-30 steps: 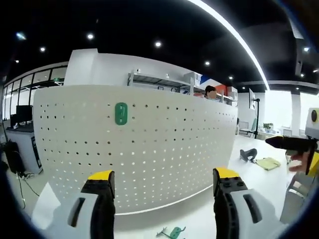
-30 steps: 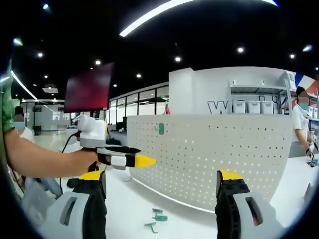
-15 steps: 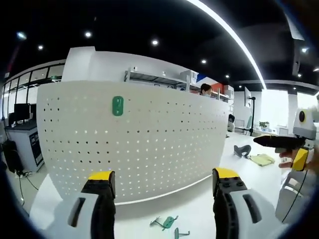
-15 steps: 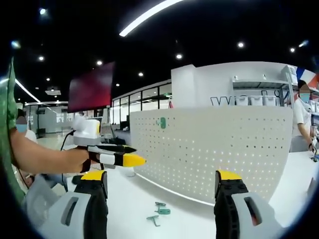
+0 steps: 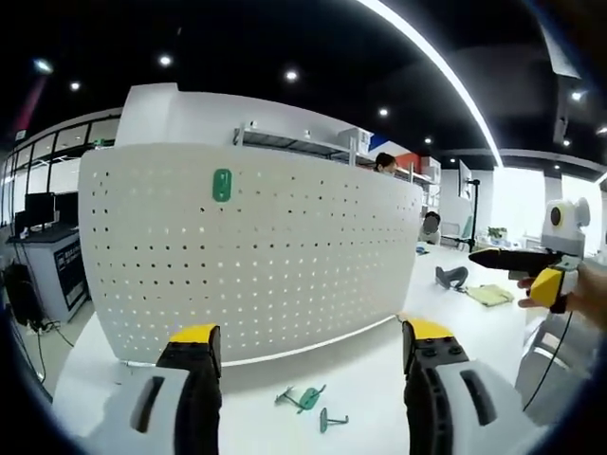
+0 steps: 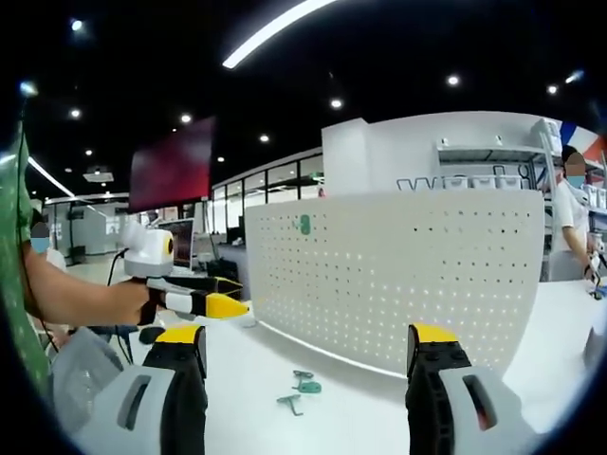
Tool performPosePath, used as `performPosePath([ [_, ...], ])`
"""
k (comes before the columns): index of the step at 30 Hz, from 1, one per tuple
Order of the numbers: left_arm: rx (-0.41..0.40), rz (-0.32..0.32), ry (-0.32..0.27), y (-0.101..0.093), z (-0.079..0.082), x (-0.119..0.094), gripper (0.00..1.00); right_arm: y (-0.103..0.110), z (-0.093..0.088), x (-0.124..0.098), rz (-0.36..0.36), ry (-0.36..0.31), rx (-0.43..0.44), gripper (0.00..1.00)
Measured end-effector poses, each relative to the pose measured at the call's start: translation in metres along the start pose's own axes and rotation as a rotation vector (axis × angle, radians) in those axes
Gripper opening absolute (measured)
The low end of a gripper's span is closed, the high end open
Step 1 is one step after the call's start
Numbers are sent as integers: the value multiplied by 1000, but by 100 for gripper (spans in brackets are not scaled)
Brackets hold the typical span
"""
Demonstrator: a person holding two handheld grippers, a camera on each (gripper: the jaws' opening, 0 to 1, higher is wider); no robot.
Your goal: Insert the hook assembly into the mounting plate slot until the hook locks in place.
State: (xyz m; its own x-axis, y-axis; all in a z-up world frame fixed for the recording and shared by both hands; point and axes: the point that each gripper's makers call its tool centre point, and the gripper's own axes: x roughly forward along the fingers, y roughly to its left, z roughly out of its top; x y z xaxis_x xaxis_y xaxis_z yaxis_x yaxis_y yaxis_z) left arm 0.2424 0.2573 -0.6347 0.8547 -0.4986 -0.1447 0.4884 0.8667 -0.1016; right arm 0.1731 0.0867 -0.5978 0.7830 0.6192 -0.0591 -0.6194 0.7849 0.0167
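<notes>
Left hand-held gripper (image 5: 303,355): jaws stand wide apart, yellow tips up, nothing between them. Right hand-held gripper (image 6: 303,355): the same, jaws wide apart and empty. Both hang above the white desk (image 5: 370,379), well short of the parts.

Task parts: two small green hook pieces (image 5: 305,398) lie loose on the desk, just in front of the near edge of the white pegboard (image 5: 256,256); a second piece (image 5: 332,419) sits just beside the first, nearer the camera. In the right gripper view the same pair (image 6: 305,385) and (image 6: 290,405) lie between the jaws' lines, nearer than the pegboard (image 6: 398,275). A green mounting plate (image 5: 222,184) sits high on the pegboard, upper left of its face; also seen at (image 6: 304,224).

Handling, as a judgement: hooks look like thin moulded plastic with a wire or slim stem; light, stiff, likely to skate on the smooth desk when nudged. Small against the jaw span, so the jaws need closing down a good deal before contact. Best hold looks to be across the flat green body, leaving the stem or tab end free for the slot. Exact shape of the tab too small to tell. Pegboard stands upright and may rock under push; the free gripper could steady it.
</notes>
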Motion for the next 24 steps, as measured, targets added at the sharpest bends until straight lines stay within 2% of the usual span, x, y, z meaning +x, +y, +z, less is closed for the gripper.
performPosePath([
  [11,-6,-25,47,-15,-26,-15,78,4,-5,-11,-9,8,6,88],
  [21,-12,-37,80,-22,-44,-24,78,7,-9,-16,-8,14,8,87],
  [24,-10,-42,103,-25,-54,-25,77,8,-10,-16,-7,16,8,87],
])
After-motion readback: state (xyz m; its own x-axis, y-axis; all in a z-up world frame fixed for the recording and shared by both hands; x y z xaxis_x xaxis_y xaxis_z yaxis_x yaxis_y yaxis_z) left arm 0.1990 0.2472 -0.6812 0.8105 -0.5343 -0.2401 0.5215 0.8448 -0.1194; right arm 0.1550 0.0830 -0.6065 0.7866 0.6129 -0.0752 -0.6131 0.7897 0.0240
